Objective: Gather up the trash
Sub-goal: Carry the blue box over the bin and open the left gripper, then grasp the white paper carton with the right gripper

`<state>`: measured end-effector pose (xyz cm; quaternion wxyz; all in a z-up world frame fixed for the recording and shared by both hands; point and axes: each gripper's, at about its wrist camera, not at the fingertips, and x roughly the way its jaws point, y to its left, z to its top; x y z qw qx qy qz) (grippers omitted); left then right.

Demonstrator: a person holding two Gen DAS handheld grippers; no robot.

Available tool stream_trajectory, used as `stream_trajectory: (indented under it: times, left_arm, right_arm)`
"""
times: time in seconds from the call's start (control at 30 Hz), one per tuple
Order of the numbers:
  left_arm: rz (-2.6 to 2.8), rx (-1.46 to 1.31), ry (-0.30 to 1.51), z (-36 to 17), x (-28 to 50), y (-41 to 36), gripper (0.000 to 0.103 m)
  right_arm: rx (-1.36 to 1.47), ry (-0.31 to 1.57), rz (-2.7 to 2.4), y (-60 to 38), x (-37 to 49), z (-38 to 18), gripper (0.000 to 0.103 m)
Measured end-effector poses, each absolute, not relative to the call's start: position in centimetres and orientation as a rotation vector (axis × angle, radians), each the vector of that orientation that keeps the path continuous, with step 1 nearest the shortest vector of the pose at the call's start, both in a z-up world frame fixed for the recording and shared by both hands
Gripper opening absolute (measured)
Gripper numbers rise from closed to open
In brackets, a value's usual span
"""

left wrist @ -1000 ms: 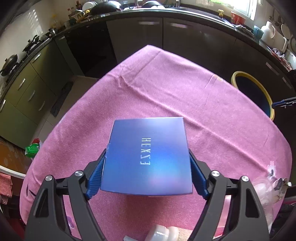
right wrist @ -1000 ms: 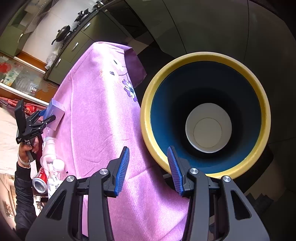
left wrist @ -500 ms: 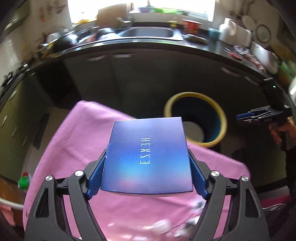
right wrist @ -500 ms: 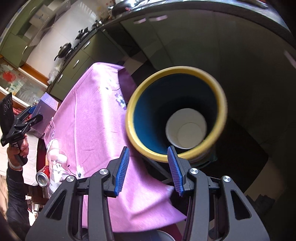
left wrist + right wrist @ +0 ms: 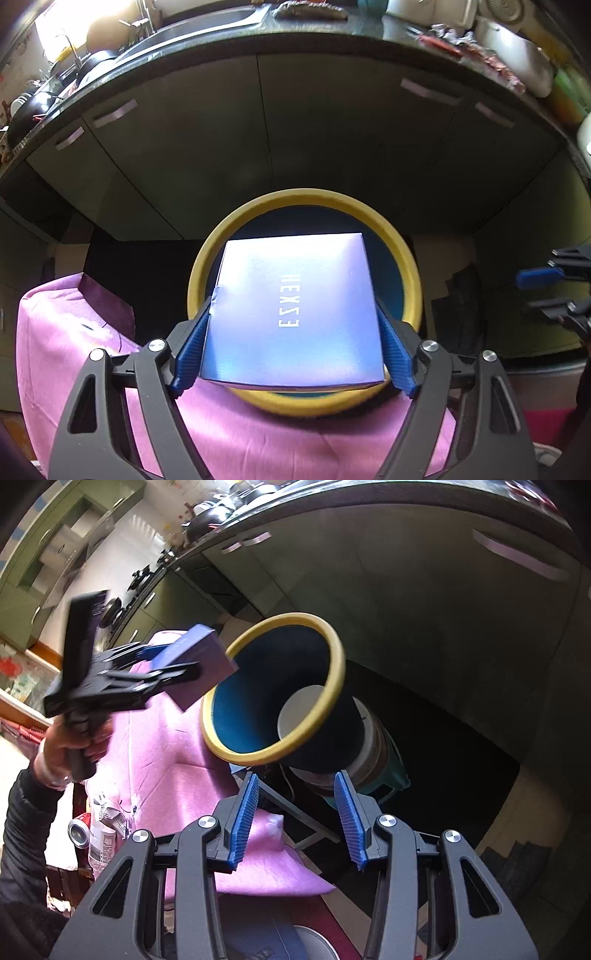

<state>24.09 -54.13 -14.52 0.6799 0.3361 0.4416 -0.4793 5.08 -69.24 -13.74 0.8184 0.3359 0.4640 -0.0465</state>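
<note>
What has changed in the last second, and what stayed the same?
The left gripper carried the blue box from above the pink tablecloth to over the yellow-rimmed bin. The right gripper drew back from the bin. The box stays clamped; the right fingers stay open and empty.

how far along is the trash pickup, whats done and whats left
Done: a white paper cup already lies inside the yellow-rimmed bin. In hand: the left gripper is shut on the blue box, held over the bin's mouth but not yet released. The right gripper is open and empty. Left: a soda can and crumpled wrappers at the pink table's far end.
</note>
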Motion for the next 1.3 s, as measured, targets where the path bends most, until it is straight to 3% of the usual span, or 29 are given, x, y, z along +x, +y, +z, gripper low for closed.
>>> stream_trajectory:
  times: [0.17, 0.37, 0.63, 0.83, 1.0, 1.3]
  left_arm:
    - [-1.051, 0.762, 1.018, -15.4, 24.0, -55.4, 0.087]
    - [-1.069, 0.718, 0.973, -11.0, 22.7, -51.8, 0.091]
    - [-1.007, 0.502, 0.881, -1.2, 19.9, -40.6, 0.095]
    - [-0.863, 0.45, 0.816, 2.1, 17.3, -31.4, 0.096]
    - [-0.773, 0.363, 0.789, 3.0, 15.6, -24.1, 0.096]
    - [-0.641, 0.242, 0.814, 1.0, 11.7, -13.3, 0.096]
  right_arm:
    - [0.733, 0.999, -0.095, -69.2, 4.8, -14.5, 0.048]
    - [0.703, 0.995, -0.053, -67.8, 5.5, -14.1, 0.048]
    - [0.617, 1.029, 0.065, -63.3, 8.0, -13.7, 0.049]
    - [0.489, 1.058, 0.245, -56.2, 11.5, -12.1, 0.049]
    - [0.4, 1.051, 0.453, -48.5, 13.7, -10.9, 0.057]
    - [0.328, 1.084, 0.623, -39.1, 17.6, -12.1, 0.06]
